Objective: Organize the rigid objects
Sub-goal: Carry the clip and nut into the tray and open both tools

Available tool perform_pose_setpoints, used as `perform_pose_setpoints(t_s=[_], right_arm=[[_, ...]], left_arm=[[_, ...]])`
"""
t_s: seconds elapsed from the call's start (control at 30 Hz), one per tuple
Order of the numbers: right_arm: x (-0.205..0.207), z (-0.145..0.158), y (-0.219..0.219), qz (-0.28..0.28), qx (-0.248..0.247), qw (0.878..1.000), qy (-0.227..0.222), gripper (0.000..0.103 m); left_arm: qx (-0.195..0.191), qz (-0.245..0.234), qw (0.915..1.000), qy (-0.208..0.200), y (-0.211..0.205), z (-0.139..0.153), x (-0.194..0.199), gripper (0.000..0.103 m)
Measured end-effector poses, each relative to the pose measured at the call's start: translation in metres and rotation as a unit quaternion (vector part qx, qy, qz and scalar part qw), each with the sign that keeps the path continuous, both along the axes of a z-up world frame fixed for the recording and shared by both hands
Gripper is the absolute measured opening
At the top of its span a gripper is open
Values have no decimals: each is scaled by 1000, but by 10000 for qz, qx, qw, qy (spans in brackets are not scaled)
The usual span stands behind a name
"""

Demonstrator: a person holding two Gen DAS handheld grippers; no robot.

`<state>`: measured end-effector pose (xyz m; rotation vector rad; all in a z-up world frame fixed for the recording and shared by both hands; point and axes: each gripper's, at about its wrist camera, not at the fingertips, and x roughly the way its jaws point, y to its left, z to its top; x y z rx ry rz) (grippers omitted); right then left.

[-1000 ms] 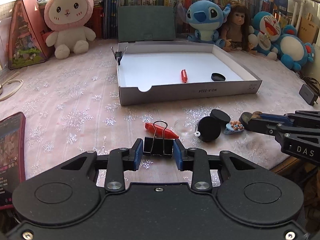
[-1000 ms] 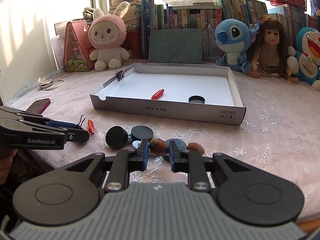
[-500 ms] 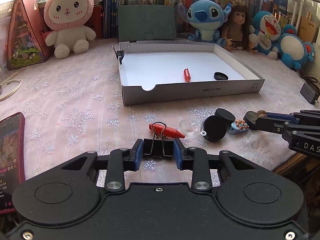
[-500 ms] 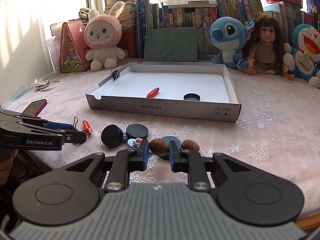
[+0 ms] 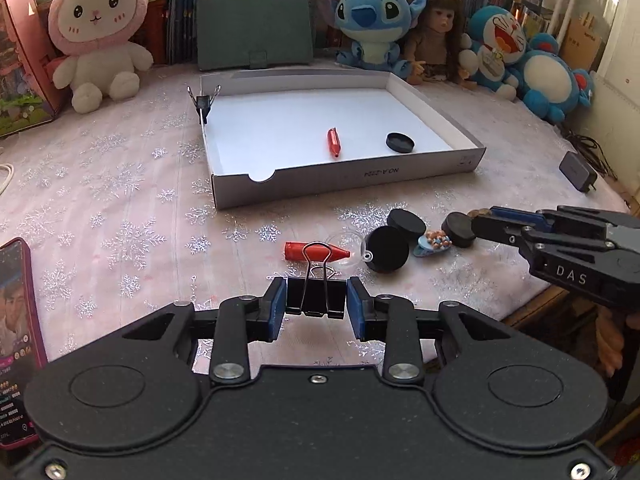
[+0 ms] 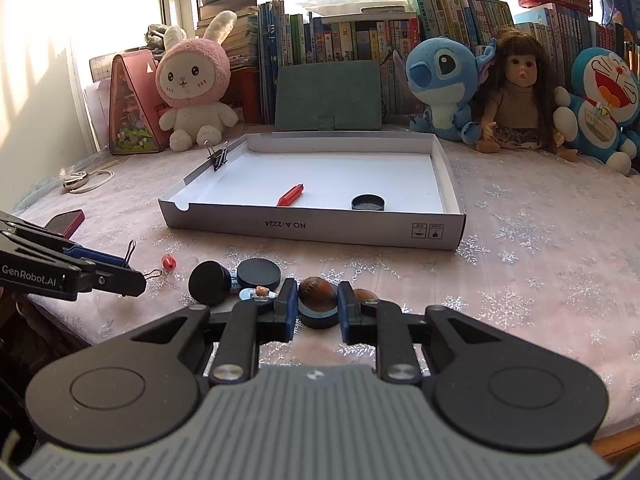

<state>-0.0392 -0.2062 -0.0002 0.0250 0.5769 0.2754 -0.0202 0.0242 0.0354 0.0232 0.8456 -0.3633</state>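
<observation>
Two grips at lower centre of each frame, my left hand-held gripper point(image 5: 316, 304) clamping a black binder clip point(image 5: 315, 295), my right hand-held gripper point(image 6: 318, 308) pinching a brown nut point(image 6: 318, 293), white box point(image 5: 360, 174) beyond on the bench point(image 5: 120, 208).

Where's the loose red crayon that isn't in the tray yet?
In the left wrist view the red crayon lies on the tablecloth just beyond the black binder clip, left of the clear plastic dome.

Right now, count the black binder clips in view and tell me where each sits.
2. One binder clip is held in the left gripper; the other clip is clamped on the white box's far-left rim. Others may be hidden.
</observation>
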Motion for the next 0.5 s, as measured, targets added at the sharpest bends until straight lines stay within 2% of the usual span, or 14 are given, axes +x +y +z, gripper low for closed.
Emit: perform_pose_setpoints(t_s=[0.1, 0.2, 0.37, 0.5], right_arm=[[0, 1, -2, -28, -13, 10000, -14, 25], [2, 2, -5, -71, 1, 10000, -24, 25], [11, 8, -11, -176, 34, 9998, -47, 25], [30, 19, -21, -286, 90, 9996, -1, 25]], left_arm=[[-250, -52, 9997, 66, 0, 1, -2, 31], [-369, 35, 9993, -94, 0, 10, -2, 31], [-380, 147, 9982, -443, -4, 30, 10, 31], [-378, 321, 9970, -590, -8, 40, 34, 31]])
